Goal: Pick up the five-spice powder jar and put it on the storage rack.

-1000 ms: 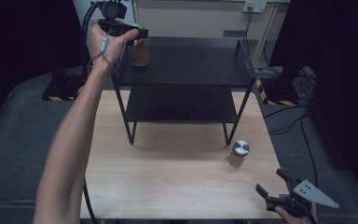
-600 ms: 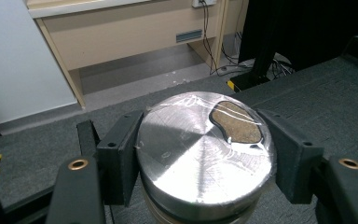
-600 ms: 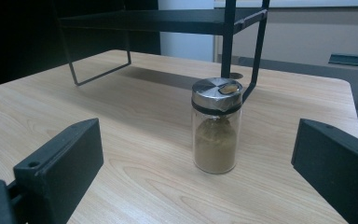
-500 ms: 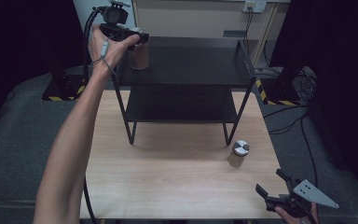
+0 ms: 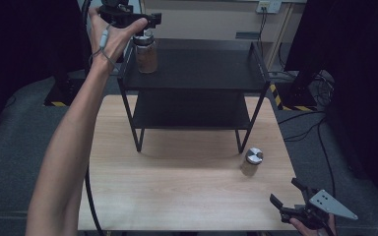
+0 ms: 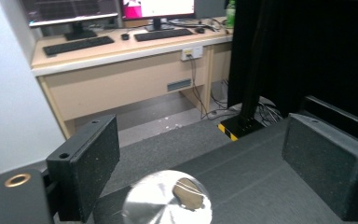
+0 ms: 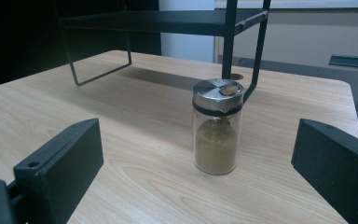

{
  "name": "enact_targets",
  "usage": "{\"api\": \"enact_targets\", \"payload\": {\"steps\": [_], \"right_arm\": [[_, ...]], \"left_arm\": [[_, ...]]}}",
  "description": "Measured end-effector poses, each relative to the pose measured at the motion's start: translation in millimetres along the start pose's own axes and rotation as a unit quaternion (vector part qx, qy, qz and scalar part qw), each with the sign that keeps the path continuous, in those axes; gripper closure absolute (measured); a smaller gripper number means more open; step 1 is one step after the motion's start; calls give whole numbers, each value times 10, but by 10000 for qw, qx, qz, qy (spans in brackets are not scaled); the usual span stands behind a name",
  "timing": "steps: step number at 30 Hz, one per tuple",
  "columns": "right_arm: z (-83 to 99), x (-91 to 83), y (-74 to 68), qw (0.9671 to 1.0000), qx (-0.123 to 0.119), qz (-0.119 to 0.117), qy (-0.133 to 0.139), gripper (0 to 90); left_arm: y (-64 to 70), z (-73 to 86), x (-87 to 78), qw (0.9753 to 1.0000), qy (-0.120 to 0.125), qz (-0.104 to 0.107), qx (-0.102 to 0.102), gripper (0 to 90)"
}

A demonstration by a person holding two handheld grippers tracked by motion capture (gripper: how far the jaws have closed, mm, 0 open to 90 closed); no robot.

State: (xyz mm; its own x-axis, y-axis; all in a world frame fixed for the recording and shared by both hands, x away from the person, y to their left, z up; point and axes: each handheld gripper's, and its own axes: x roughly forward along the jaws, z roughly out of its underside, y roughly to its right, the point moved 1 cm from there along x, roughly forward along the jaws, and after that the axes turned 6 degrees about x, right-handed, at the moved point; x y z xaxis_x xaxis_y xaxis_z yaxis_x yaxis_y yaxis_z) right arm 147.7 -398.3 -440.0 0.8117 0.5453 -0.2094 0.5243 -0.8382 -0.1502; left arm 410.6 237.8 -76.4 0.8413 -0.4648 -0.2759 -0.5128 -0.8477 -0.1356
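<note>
A glass spice jar (image 5: 145, 53) with brown powder and a silver lid stands on the top left of a black two-tier rack (image 5: 206, 69). My left gripper (image 5: 150, 22) hovers just above it, open; in the left gripper view the lid (image 6: 168, 204) lies below and between the spread jaws of the left gripper (image 6: 200, 140). A second, like jar (image 5: 254, 157) stands on the wooden table beside the rack's front right leg. My right gripper (image 5: 284, 192) is open at the table's front right corner. In the right gripper view that jar (image 7: 216, 135) stands upright some way ahead of the right gripper (image 7: 200, 154).
The rack's lower shelf (image 5: 192, 113) is bare and dark. The wooden table (image 5: 177, 196) has free room in front of the rack. Behind the rack are a beige desk (image 6: 121, 70) with keyboards and monitors, and cables on the grey floor (image 5: 305, 123) to the right.
The left gripper has lifted a little and shifted right above the jar on the rack, which stays put. The right gripper and the table jar have not moved.
</note>
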Motion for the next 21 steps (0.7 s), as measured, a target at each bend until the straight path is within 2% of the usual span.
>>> {"api": "enact_targets", "payload": {"steps": [4, 7, 11, 15, 17, 19, 21], "right_arm": [[-1, 2, 1, 10000, -6, -16, -1, 26], [-3, 4, 2, 10000, -13, -29, -3, 26], [-7, 9, -4, 10000, -28, -49, -8, 26], [-7, 11, -5, 10000, -35, -54, -6, 26], [-9, 12, -4, 10000, -31, -53, -15, 26], [-9, 11, -6, 10000, -42, -55, -12, 26], [-9, 12, -7, 10000, -39, -51, -16, 26]], "left_arm": [[-32, 138, -104, 9993, 207, 309, -32, 97], [-68, 305, -195, 9967, 508, 594, -211, 103], [-23, 436, -316, 9949, 601, 805, -77, 103], [32, 574, -450, 9918, 725, 1053, 23, 98], [48, 646, -498, 9899, 781, 1186, 27, 88], [61, 768, -549, 9856, 908, 1428, -34, 70], [103, 879, -593, 9825, 1010, 1563, 61, 53]]}}
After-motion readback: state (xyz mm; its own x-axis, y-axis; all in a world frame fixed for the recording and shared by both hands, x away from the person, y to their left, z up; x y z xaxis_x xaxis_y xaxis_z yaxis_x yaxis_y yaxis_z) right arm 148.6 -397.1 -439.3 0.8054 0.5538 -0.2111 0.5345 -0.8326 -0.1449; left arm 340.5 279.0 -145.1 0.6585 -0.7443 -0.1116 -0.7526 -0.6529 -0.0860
